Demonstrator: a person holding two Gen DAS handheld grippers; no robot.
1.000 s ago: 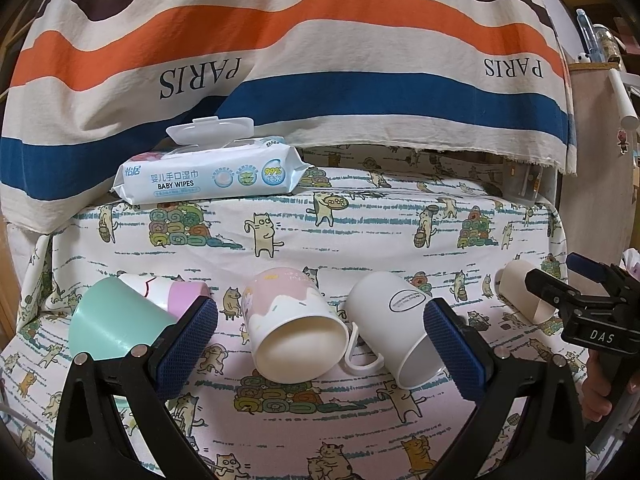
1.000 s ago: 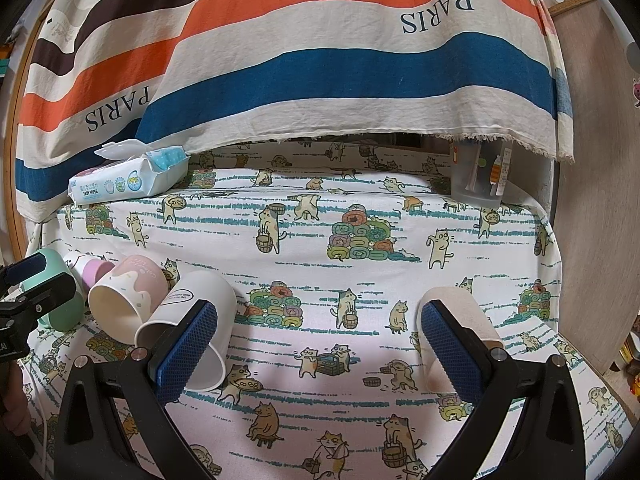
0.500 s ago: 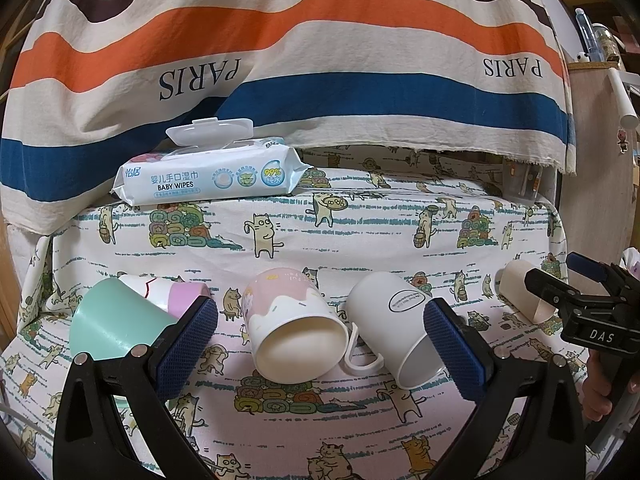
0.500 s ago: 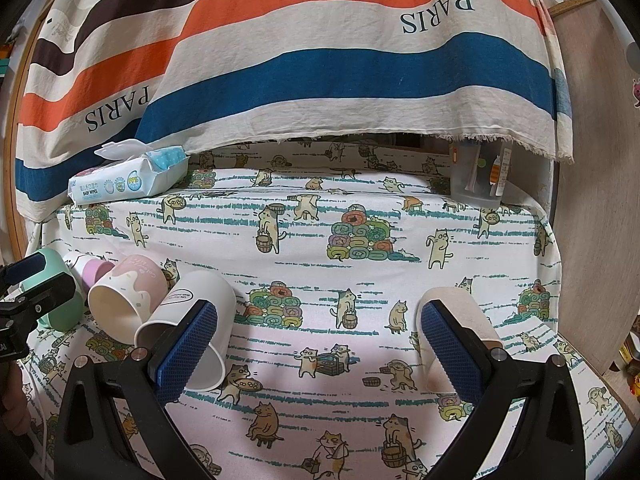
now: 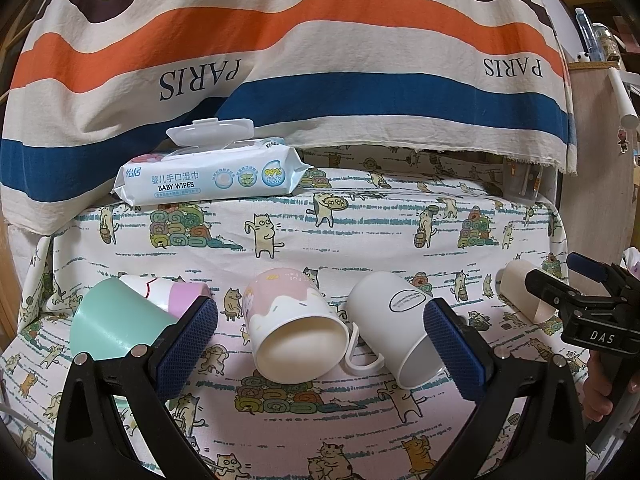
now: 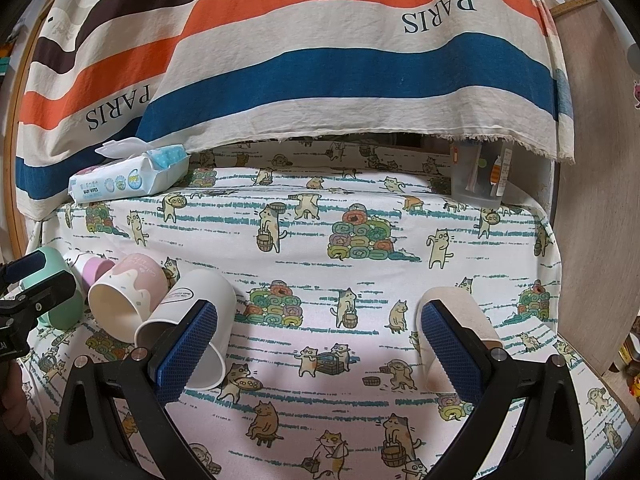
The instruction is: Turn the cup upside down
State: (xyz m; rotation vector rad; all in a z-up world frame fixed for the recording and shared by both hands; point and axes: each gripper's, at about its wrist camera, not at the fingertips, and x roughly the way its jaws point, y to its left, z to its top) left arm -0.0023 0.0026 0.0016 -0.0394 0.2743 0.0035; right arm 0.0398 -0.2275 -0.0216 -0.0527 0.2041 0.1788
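Left wrist view: the cat-print tablecloth [image 5: 360, 216] carries a baby-wipes pack [image 5: 208, 178] at its back left corner and five cups lying on their sides along the front edge. No cup is gripped yet. The left gripper [image 5: 320, 344] hangs spread apart before the pink cup [image 5: 292, 320] and white mug [image 5: 392, 320]; the right gripper [image 6: 318, 350], equally spread, has the beige cup [image 6: 460, 320] behind its right finger. Next probably: close on one cup's wall, lift, turn its mouth down.

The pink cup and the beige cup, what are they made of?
The pink cup looks like smooth plastic or glazed ceramic: it has a soft sheen and a thick, even rim; I can't tell which. The beige cup looks like matte paper or thin plastic: dull surface, thin wall, no handle.
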